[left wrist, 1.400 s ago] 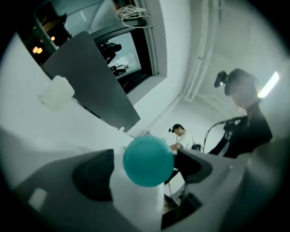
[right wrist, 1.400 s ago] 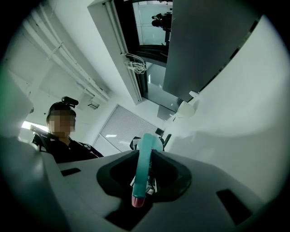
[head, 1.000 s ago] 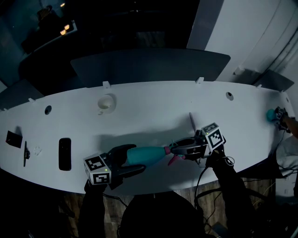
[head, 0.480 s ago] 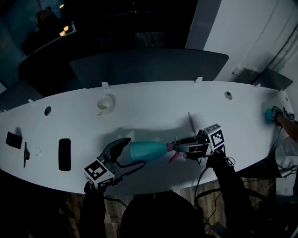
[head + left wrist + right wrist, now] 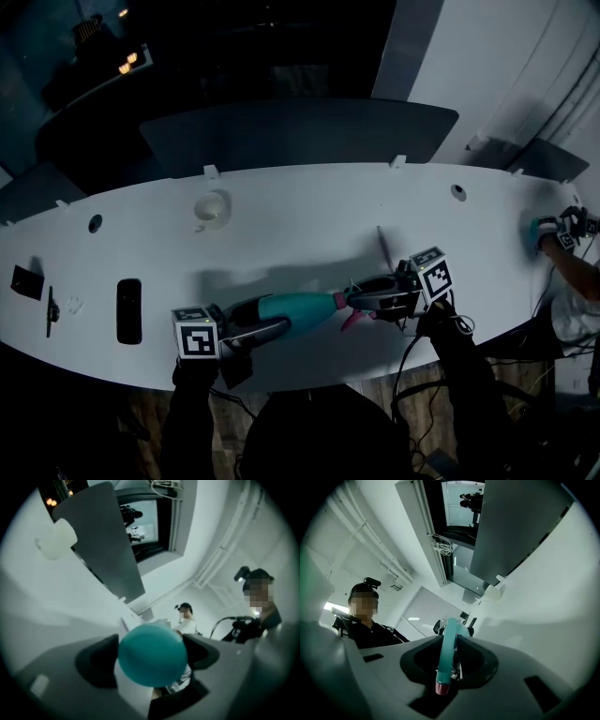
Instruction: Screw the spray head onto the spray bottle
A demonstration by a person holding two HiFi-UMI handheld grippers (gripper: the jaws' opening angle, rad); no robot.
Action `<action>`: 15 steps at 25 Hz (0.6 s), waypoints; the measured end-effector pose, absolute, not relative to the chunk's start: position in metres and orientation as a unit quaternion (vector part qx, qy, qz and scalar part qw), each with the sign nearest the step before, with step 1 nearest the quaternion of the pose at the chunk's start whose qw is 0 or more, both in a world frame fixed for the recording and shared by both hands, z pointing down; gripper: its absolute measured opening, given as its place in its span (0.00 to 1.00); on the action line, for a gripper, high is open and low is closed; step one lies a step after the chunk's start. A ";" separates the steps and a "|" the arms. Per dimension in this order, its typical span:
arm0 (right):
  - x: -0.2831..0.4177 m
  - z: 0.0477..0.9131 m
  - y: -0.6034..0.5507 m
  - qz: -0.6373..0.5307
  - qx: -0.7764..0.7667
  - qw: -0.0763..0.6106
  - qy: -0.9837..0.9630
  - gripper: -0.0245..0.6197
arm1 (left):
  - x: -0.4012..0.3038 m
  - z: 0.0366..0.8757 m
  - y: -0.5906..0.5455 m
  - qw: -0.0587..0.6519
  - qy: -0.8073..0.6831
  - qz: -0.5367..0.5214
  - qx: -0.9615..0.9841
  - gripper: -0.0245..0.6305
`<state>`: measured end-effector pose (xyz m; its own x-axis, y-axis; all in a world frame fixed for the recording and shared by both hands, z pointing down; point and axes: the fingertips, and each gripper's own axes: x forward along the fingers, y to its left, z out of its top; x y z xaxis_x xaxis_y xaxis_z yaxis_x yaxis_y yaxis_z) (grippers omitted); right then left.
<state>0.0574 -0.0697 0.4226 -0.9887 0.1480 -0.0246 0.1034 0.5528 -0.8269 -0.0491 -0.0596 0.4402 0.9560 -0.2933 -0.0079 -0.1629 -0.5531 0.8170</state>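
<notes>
**Left tongs [image 5: 258, 323] and right tongs [image 5: 361, 298] both gripping: cross-threading is the risk**

Left tongs clamp the rounded base of the teal plastic spray bottle [image 5: 295, 309]. It lies level over the white oval table [image 5: 281, 234], near its 6 o'clock edge. At the bottle's 3 o'clock, right tongs pinch narrow on the pink-tipped teal spray head [image 5: 447, 653], right at the neck. If the two drift out of line, the threads could cross and jam. The smooth base might also slip in its grip — turning nothing.

Head view looks down; gripper views closely face the bottle [image 5: 292, 310].
</notes>
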 end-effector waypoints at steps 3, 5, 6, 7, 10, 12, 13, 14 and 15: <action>0.057 0.424 -0.068 0.468 -0.076 0.030 -0.880 0.19 | -0.047 0.443 -0.054 0.432 -0.120 -0.053 0.892 0.69; 0.058 0.424 -0.069 0.471 -0.075 0.026 -0.879 0.19 | -0.046 0.442 -0.051 0.391 -0.126 -0.036 0.911 0.69; 0.058 0.423 -0.070 0.473 -0.074 0.023 -0.878 0.19 | -0.046 0.440 -0.051 0.360 -0.133 -0.027 0.923 0.69; 0.058 0.423 -0.071 0.475 -0.072 0.021 -0.877 0.19 | -0.046 0.438 -0.051 0.320 -0.143 -0.017 0.936 0.69; 0.058 0.424 -0.073 0.480 -0.063 0.020 -0.875 0.19 | -0.041 0.430 -0.048 0.153 -0.168 0.049 0.973 0.69; 0.059 0.429 -0.071 0.492 -0.067 0.026 -0.867 0.19 | -0.038 0.426 -0.044 0.012 -0.173 0.120 0.978 0.68; 0.059 0.432 -0.069 0.502 -0.069 0.027 -0.862 0.19 | -0.037 0.425 -0.044 -0.056 -0.176 0.157 0.970 0.68; 0.059 0.434 -0.069 0.512 -0.068 0.025 -0.856 0.19 | -0.037 0.424 -0.044 -0.115 -0.179 0.188 0.959 0.68; 0.058 0.435 -0.070 0.523 -0.067 0.020 -0.850 0.19 | -0.037 0.423 -0.045 -0.164 -0.183 0.213 0.945 0.68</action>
<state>0.0585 -0.0697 0.4353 -0.9903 0.1340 -0.0360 0.0926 0.4449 -0.8908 -0.0366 -0.0450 0.4235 0.8417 -0.4167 0.3433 -0.2765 -0.8789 -0.3888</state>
